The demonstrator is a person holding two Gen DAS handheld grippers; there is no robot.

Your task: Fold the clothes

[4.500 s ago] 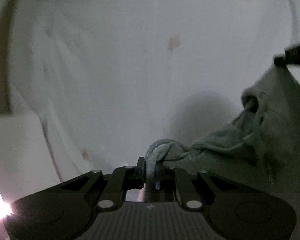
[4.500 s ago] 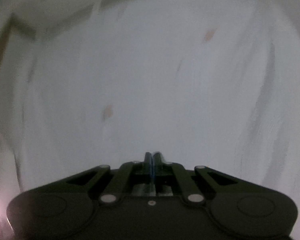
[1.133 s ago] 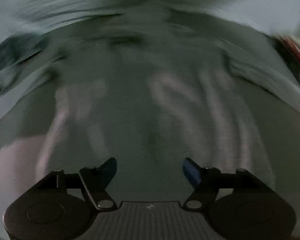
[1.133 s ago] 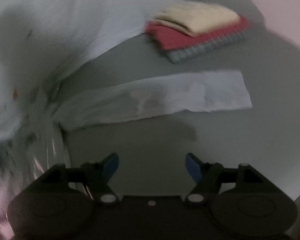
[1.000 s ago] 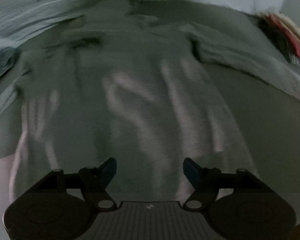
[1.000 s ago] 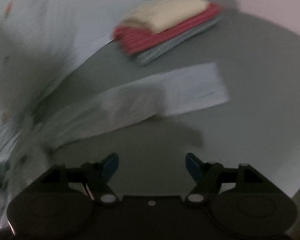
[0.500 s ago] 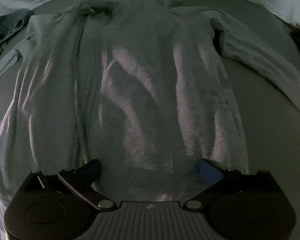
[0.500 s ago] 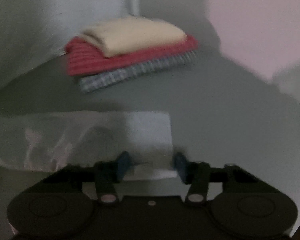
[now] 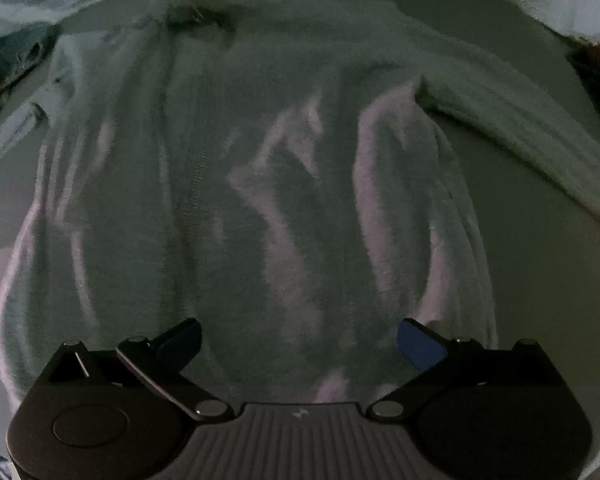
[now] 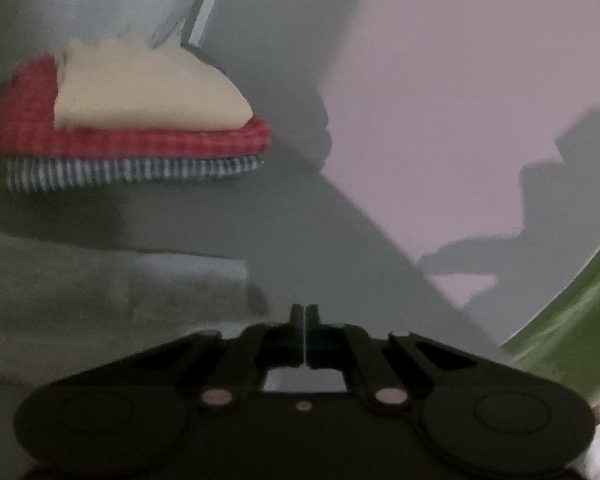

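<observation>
The grey zip-up top (image 9: 284, 184) lies spread flat on the grey surface (image 9: 540, 264), front up, its zip running down the left of centre and long creases catching the light across the body. The left gripper (image 9: 299, 342) hangs low over the bottom hem with its jaws spread wide, one blue-tipped finger (image 9: 418, 344) to each side and nothing between them. One sleeve (image 9: 532, 132) stretches away to the right, out toward the edge of the left wrist view.

At the far end of that sleeve, the right gripper (image 10: 304, 318) has its jaws pressed together. The pale cuff end (image 10: 188, 280) lies just to the left of its tips, but the view is too blurred to say whether any cloth is caught between them.

Beyond the right gripper sits a neat pile of folded clothes (image 10: 140, 128): a cream piece on top, a red checked one under it, and a blue-and-white checked one at the bottom. It rests near the pale wall (image 10: 460, 100), which carries the shadow of the tool. A white printed sheet (image 10: 180, 8) lies behind the pile. A dark crumpled cloth (image 9: 16, 56) lies beside the top's left shoulder, and a strip of green (image 10: 572, 312) shows at the right edge of the right wrist view.
</observation>
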